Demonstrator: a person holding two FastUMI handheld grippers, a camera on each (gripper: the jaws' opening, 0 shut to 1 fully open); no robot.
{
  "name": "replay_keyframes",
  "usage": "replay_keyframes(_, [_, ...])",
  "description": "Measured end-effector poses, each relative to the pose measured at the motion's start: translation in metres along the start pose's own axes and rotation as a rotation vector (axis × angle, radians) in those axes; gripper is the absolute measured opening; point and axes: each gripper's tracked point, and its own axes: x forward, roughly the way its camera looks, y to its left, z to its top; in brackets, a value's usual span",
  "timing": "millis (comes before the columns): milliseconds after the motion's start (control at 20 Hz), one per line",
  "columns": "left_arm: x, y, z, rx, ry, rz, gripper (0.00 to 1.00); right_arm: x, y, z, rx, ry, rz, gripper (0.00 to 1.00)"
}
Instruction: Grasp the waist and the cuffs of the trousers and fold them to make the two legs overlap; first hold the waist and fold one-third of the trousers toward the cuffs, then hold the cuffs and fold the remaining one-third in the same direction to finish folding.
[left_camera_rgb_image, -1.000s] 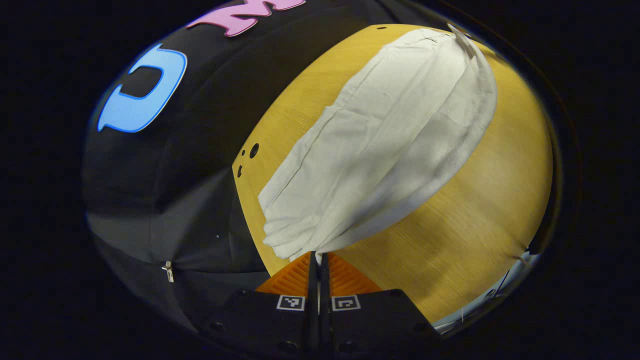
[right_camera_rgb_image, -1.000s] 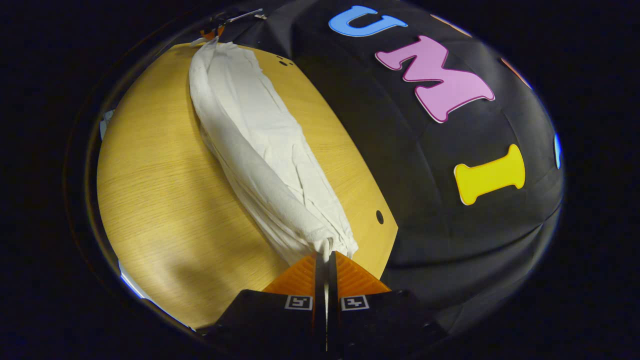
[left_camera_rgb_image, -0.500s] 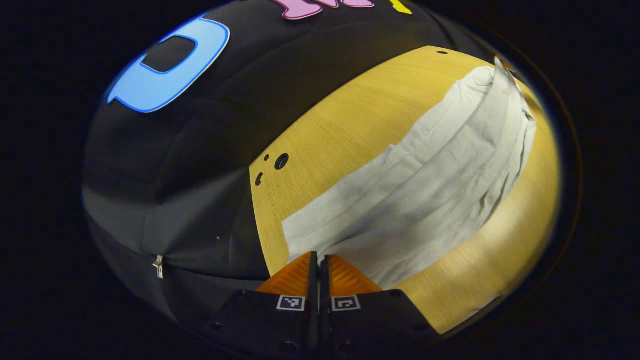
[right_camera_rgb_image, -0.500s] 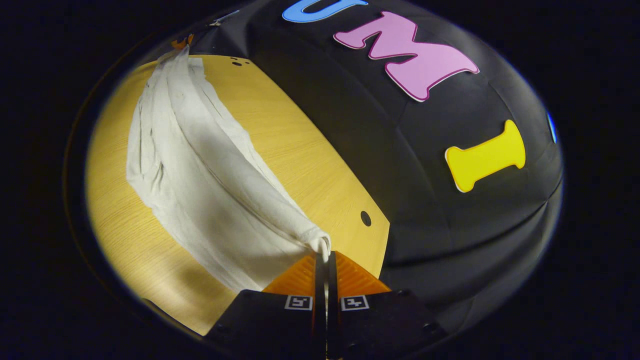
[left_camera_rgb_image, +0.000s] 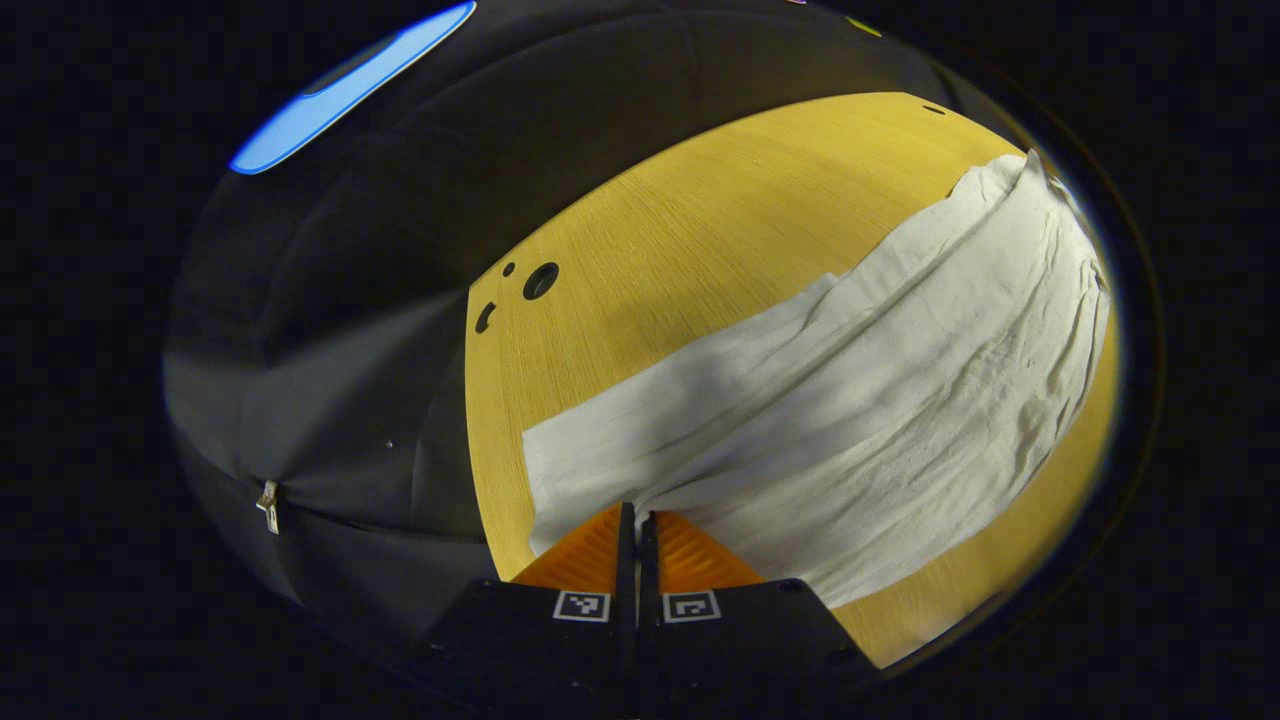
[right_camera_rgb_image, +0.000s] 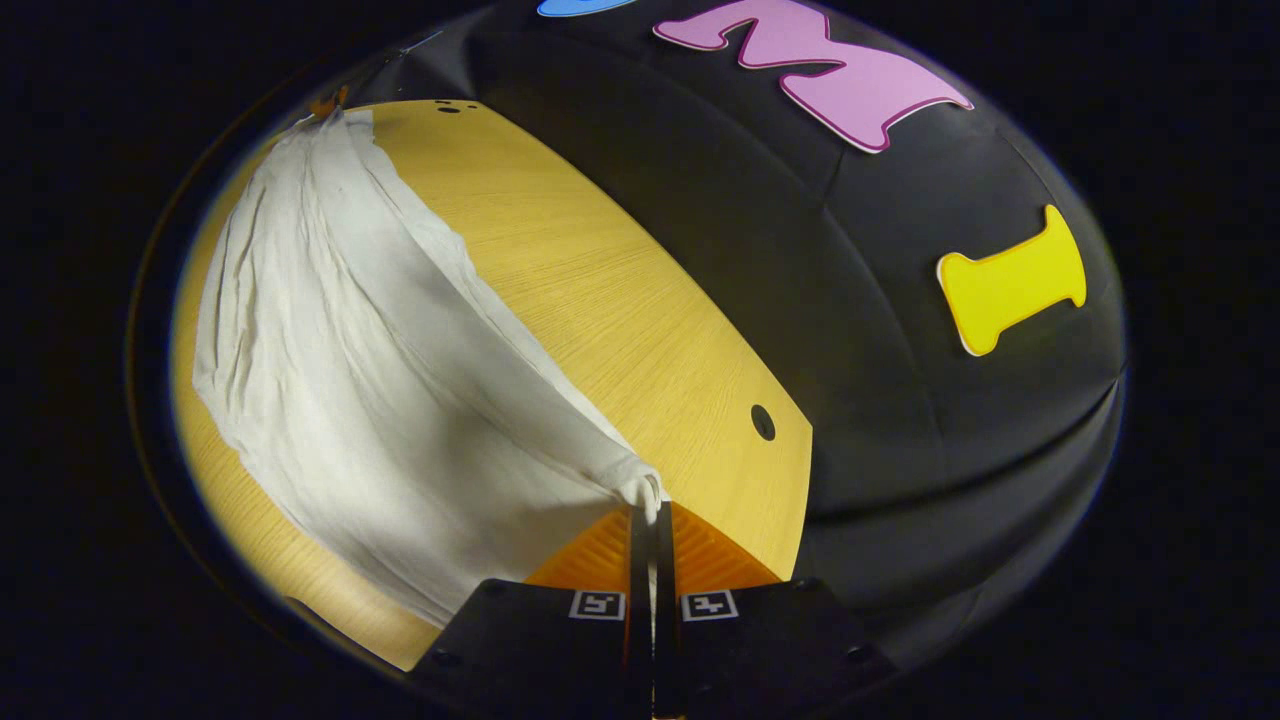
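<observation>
The trousers (left_camera_rgb_image: 850, 400) are a pale off-white, thin crinkled cloth, stretched out long across the yellow wooden desk (left_camera_rgb_image: 680, 230). In the left gripper view they run from the 6 o'clock spot, where a pinched corner is drawn up into a tight peak, out toward 2 o'clock, widening and wrinkling along the way. In the right gripper view the trousers (right_camera_rgb_image: 350, 400) rise from a bunched, pinched end at 6 o'clock up to 11 o'clock, with one edge lifted as a taut ridge and the rest of the cloth sagging down onto the desk (right_camera_rgb_image: 620, 300) in soft creases.
</observation>
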Motion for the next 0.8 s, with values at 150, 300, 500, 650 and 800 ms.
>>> replay_keyframes(150, [0.015, -0.003, 0.001, 0.016, 0.019, -0.003, 0.05, 0.013, 0.005, -0.007, 0.021, 0.032, 0.014, 0.06])
replay_keyframes(300, [0.029, -0.011, -0.005, 0.001, 0.045, -0.018, 0.05, 0.025, 0.012, -0.014, 0.018, 0.068, 0.026, 0.09])
replay_keyframes(500, [0.029, -0.009, -0.004, 0.003, 0.038, 0.014, 0.07, 0.034, 0.013, -0.018, 0.015, 0.098, 0.001, 0.31])
replay_keyframes(650, [0.030, -0.003, -0.004, 0.059, 0.048, 0.051, 0.26, 0.029, -0.003, -0.017, 0.018, 0.095, -0.048, 0.56])
replay_keyframes(800, [0.024, 0.023, 0.007, 0.145, 0.020, 0.158, 0.71, 0.014, -0.020, -0.015, 0.058, 0.074, -0.109, 0.76])
